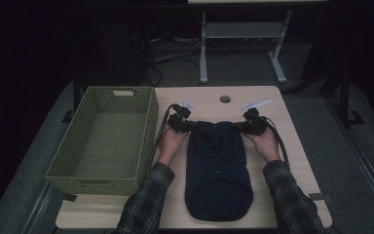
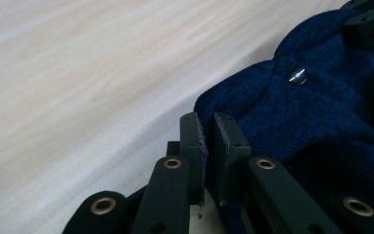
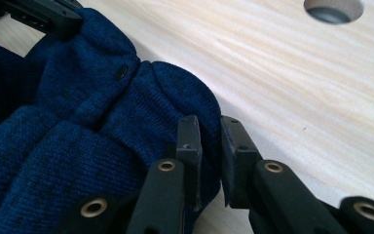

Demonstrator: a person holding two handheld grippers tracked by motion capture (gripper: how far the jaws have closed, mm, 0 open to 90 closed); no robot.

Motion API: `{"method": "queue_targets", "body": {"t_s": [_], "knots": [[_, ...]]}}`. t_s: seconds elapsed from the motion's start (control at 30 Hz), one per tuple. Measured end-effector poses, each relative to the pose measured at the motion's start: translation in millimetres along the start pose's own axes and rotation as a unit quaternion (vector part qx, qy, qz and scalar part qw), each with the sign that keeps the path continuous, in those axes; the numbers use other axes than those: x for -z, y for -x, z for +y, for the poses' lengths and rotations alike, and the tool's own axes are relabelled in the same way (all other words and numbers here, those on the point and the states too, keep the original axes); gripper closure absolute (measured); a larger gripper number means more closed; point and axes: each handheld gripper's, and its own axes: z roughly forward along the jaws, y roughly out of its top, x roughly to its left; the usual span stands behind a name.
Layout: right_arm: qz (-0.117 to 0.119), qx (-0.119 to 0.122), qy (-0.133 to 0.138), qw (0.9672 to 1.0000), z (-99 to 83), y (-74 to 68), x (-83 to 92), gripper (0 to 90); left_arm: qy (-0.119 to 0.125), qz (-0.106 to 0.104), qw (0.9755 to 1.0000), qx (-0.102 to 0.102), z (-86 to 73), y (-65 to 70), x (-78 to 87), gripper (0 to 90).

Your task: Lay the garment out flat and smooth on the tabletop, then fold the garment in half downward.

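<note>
Garment: a dark blue knitted garment (image 1: 218, 168) is laid flat on the table (image 1: 297, 161), between the two forearms, with its rounded end toward the person and its far edge held at both corners.
Garment detail: a metal snap (image 2: 296, 74) is seen near the far edge in the left gripper view; a dark button (image 3: 121, 72) is seen at a seam in the right gripper view.
Left gripper: the left gripper (image 2: 209, 141) is closed on the garment's far left corner; the knit edge is pinched between the two black pads, which are nearly together.
Right gripper: the right gripper (image 3: 209, 146) is closed on the far right corner; a fold of knit is clamped between its pads.
Hands: each gripper is carried by a hand in a plaid sleeve (image 1: 148, 200); both are placed at the garment's far end, the left at its left edge, the right at its right edge.
Basket: a green woven basket (image 1: 148, 126) is set at the left of the table, just beside the left hand and apart from the garment. Its long side is run parallel to the garment.
Basket contents: its woven floor is seen bare; the garment is wholly outside it.
Basket handle: a cut-out slot (image 1: 123, 92) is seen in the far wall.
Table: pale wood; a round hole (image 1: 225, 99) is cut near the far edge, beyond the garment and between the two grippers.
Cables: a black cable (image 1: 161, 131) is trailed from the left gripper along the basket's right wall.
</note>
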Motion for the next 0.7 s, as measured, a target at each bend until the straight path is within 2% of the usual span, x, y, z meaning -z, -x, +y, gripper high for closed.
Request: {"method": "queue_targets", "body": {"t_s": [0.3,0.5,0.7], "knots": [[-0.012,0.019,0.023,0.9995,16.3,-8.5,21.6,79.7,0.033,0.009,0.9994,-0.007,13.2,1.6,19.2,83.3],[-0.012,0.012,0.033,0.9993,17.6,-10.6,28.1,79.7,0.05,0.009,0.9986,-0.013,18.3,5.6,29.8,83.2],[-0.011,0.022,0.05,0.9984,18.7,-12.5,40.4,79.7,0.071,0.008,0.9973,-0.021,21.7,10.5,38.5,83.1]]}}
